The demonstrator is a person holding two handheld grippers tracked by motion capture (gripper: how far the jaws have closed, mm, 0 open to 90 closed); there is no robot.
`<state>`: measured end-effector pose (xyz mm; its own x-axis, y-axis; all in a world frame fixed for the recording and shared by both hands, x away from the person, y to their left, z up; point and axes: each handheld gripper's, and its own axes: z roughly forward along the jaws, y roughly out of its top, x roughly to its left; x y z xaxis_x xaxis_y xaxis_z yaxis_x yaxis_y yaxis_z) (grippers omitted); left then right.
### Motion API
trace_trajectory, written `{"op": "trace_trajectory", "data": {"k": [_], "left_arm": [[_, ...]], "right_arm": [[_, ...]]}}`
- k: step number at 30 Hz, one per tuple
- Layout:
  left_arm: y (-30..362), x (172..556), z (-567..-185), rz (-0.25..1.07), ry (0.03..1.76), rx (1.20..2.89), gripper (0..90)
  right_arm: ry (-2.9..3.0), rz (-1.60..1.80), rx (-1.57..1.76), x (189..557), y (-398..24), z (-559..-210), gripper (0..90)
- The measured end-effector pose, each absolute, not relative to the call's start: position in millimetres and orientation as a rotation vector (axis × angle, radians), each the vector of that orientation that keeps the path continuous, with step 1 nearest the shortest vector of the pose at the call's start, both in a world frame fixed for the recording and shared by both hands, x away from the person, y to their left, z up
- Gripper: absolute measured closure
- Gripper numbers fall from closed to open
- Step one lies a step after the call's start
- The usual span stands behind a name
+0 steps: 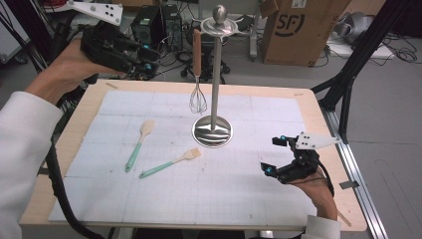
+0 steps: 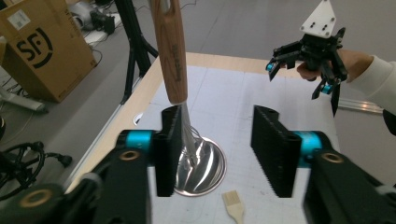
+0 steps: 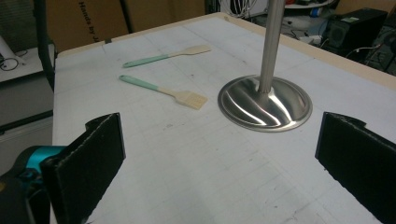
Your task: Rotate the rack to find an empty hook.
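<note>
From where I sit, the work in hand is the whisk point(image 1: 197, 74), which hangs from the top ring of the steel stand point(image 1: 214, 79), just to the left of its pole, wooden handle up and wire head down, clear of the stand's round base and the table point(image 1: 308, 107). Its long axis is plumb, running parallel to the pole. My left tongs point(image 2: 219, 154) are the nearer pair by far: raised off the table, up and to the left of the stand, and in the left gripper view the whisk sits at the inner face of the left-hand pad, where handle meets wires, while the other pad stands well away from it. So the tongs are apart with nothing pinched; I cannot tell whether that one pad actually touches the whisk. The relation I care about is that offset: the whisk lies at one side of the gap, not centred, its axis crossing the pads upright. The right tongs point(image 1: 278, 155) rest low to the right of the stand's base, spread wide and empty, pointing toward the base. Two green-handled tools lie flat to the left of the base: a wooden spoon point(image 1: 139, 144) and a spatula point(image 1: 171, 163), both angled with wooden ends toward the stand.
</note>
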<state>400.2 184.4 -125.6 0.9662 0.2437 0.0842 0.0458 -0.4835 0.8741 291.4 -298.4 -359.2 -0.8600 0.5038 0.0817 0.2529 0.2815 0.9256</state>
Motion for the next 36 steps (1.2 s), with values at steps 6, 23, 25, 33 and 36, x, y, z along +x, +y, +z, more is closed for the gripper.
{"op": "trace_trajectory", "data": {"k": [6, 23, 25, 33, 36], "left_arm": [[170.2, 399.7, -113.3, 0.230, 0.183, 2.060, 82.2], [128.6, 411.6, -94.9, 0.220, 0.157, 2.060, 89.8], [124.5, 414.9, -94.6, 0.223, 0.157, 2.056, 89.8], [109.8, 430.4, -91.5, 0.225, 0.157, 2.068, 89.9], [107.3, 436.1, -92.6, 0.229, 0.170, 2.071, 89.9]], "right_arm": [[2.328, 1.614, 0.708, 292.3, -297.2, -360.8, 0.2], [2.330, 1.621, 0.708, 292.3, -296.6, -361.2, 0.2], [2.324, 1.623, 0.705, 292.7, -297.2, -361.3, 0.3], [2.323, 1.630, 0.705, 293.0, -298.5, -361.4, 0.2], [2.330, 1.627, 0.701, 293.6, -297.3, -361.7, 0.3]]}}
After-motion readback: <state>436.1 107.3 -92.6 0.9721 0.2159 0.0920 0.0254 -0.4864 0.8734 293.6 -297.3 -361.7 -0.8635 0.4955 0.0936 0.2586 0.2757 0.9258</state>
